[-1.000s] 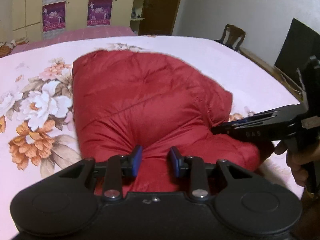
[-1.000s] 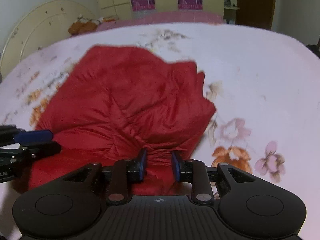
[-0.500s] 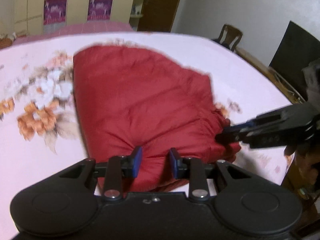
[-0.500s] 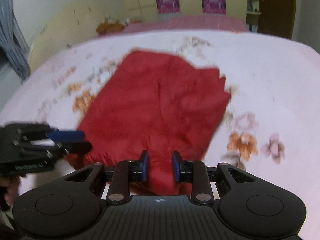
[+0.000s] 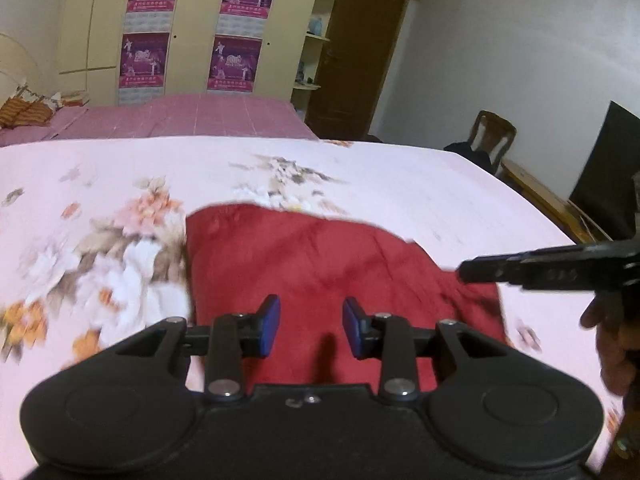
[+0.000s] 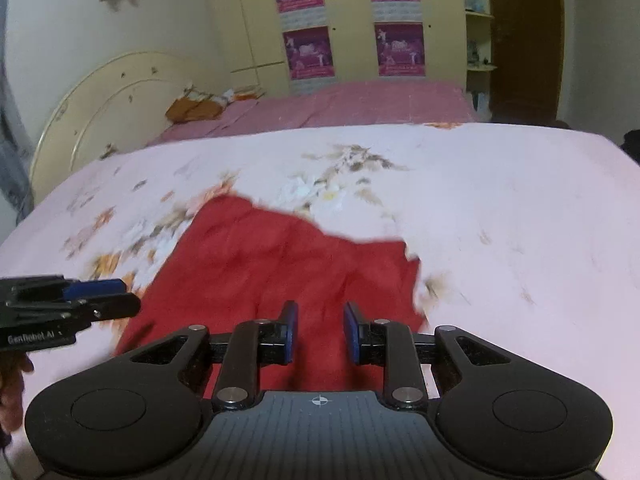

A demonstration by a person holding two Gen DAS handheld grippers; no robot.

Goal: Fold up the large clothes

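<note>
We see the red padded garment (image 5: 320, 276) lying folded on the floral bedsheet (image 5: 420, 184), its near edge under both tools. Our left gripper (image 5: 311, 326) hangs above it with fingers (image 5: 269, 326) spread, nothing between them. Our right gripper (image 6: 320, 330) is likewise spread and empty over the cloth. From the left camera, the right gripper enters at 3 o'clock.

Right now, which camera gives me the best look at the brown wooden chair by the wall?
The left wrist view: the wooden chair stands in plain sight beyond the bed, backrest visible, something dark beside it. The right wrist view does not show the chair; only a dark shape sits at its right edge, too cut off to identify.
</note>
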